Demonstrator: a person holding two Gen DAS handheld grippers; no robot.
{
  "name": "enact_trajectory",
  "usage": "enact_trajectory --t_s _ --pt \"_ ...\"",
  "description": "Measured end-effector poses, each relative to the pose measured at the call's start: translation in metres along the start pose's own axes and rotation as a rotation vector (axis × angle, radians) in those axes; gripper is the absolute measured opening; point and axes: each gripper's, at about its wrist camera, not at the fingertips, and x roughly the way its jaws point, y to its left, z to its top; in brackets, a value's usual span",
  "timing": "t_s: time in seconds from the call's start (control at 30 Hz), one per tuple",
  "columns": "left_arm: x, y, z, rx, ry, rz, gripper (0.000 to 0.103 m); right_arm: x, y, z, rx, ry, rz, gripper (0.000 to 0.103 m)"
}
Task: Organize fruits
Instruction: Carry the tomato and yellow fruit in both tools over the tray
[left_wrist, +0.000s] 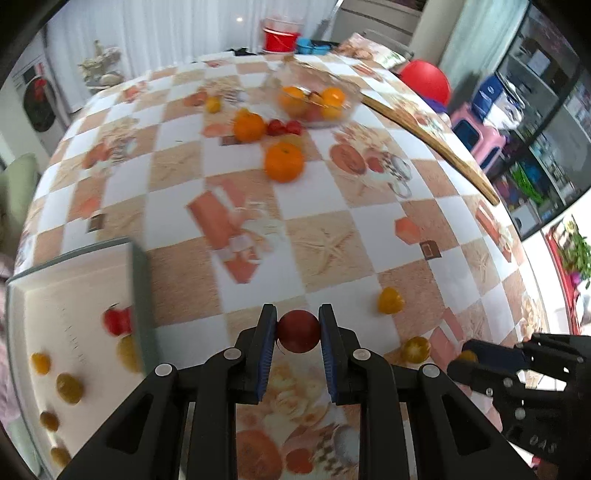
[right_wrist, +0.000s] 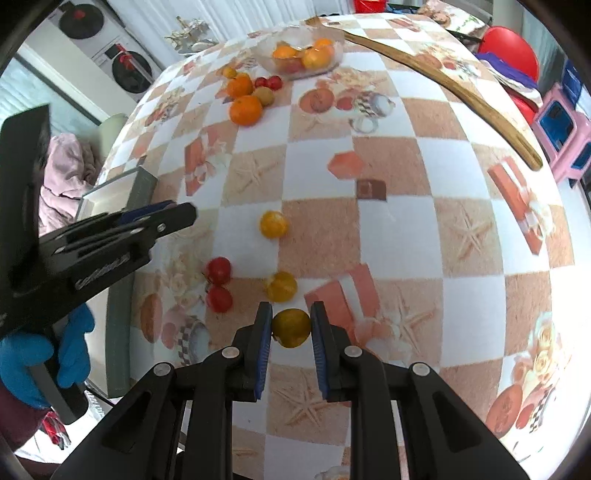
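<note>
Both grippers are loaded: left gripper (left_wrist: 298, 330) pinches a dark red tomato (left_wrist: 298, 331) at the bottom centre of its view, and right gripper (right_wrist: 291, 326) squeezes a yellow-green tomato (right_wrist: 291, 328) the same way. Lower left, a white tray (left_wrist: 142, 295) holds several small tomatoes. Further up the checkered tablecloth (left_wrist: 325, 251) sit loose oranges (left_wrist: 283, 162), then a glass bowl (left_wrist: 317, 99) of fruit at the top.
</note>
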Motion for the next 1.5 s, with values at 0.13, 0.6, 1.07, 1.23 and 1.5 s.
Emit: enact_trajectory --t_s 0.13,0.6,1.07,1.23,1.5 --pt "-0.02 0.021 -0.009 -0.056 -0.028 0.029 0.025 0.003 0.02 0.011 -0.051 -0.001 0.015 0.023" --pt "-0.065 0.109 -0.07 -0.3 -0.054 0.191 0.025 0.027 0.118 0.045 -0.273 0.031 0.14 0.023" --pt "-0.054 0.155 -0.108 -0.467 -0.034 0.305 0.025 0.075 0.202 0.072 -0.406 0.099 0.21 0.023" --pt "-0.048 0.168 -0.113 -0.516 -0.024 0.33 0.025 0.093 0.222 0.082 -0.434 0.113 0.204 0.023" --pt "-0.04 0.174 -0.113 -0.526 -0.006 0.348 0.025 0.116 0.248 0.101 -0.455 0.101 0.183 0.023"
